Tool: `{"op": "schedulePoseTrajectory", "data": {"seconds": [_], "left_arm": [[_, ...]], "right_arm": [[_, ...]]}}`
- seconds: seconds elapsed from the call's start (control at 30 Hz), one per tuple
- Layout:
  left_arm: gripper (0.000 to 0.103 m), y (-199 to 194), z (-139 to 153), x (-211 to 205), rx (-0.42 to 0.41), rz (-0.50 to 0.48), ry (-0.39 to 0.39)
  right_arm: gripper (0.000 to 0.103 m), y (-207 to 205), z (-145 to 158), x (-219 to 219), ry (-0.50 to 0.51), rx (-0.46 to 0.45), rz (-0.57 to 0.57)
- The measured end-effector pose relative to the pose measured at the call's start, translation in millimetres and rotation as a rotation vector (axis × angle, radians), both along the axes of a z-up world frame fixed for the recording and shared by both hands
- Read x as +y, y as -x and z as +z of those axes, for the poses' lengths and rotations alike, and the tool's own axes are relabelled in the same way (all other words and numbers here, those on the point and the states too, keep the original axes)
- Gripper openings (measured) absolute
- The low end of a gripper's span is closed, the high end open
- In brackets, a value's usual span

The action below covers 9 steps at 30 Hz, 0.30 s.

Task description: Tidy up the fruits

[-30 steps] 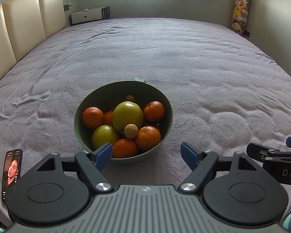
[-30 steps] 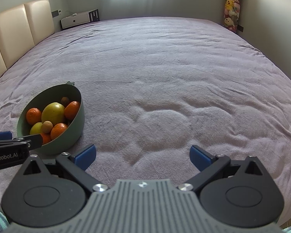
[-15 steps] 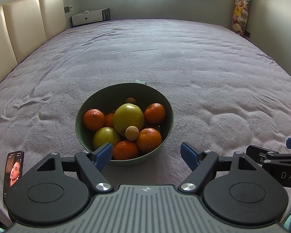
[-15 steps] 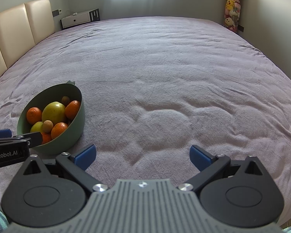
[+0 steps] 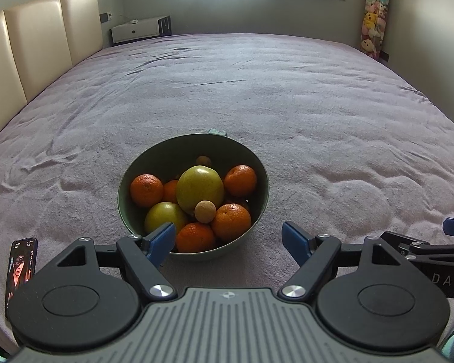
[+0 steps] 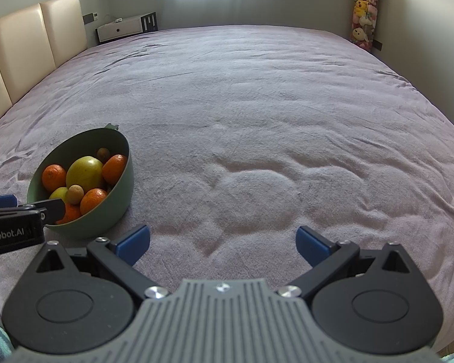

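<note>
A green bowl (image 5: 136,163) sits on the bed, holding several oranges (image 5: 146,189), two yellow-green fruits (image 5: 199,189) and a small tan round fruit (image 5: 205,211). My left gripper (image 5: 228,239) is open and empty, just in front of the bowl's near rim. In the right wrist view the bowl (image 6: 112,211) is at the left. My right gripper (image 6: 222,242) is open and empty over bare bedding to the right of the bowl.
A phone (image 5: 20,269) lies on the bed at the near left. The bed cover (image 6: 257,106) stretches far ahead. A padded headboard (image 5: 36,45) is on the left, a white bedside unit (image 5: 139,30) at the back.
The left gripper has drawn back slightly, so the bowl sits a little farther ahead. The right gripper has barely moved. Both stay open.
</note>
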<state>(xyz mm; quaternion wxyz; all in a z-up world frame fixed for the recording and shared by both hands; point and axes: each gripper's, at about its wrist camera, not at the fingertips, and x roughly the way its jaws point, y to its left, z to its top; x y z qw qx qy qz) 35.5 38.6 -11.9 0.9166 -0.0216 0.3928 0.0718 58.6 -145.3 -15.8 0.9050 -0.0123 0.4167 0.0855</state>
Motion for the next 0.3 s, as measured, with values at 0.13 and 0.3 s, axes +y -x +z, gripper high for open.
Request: {"op": "schedulePoseTrajectory", "data": {"seconds": [0.13,0.3], "left_arm": [[0.093,1.0,0.7,-0.3,-0.007,-0.007,0.005],[0.093,1.9,2.7,-2.3,-0.027,-0.016,-0.003]], "right_arm": [[0.099,0.0,-0.1,0.4,-0.001,0.000,-0.001],[0.099,1.0,-0.6,0.9,0.002,0.001,0.002]]}}
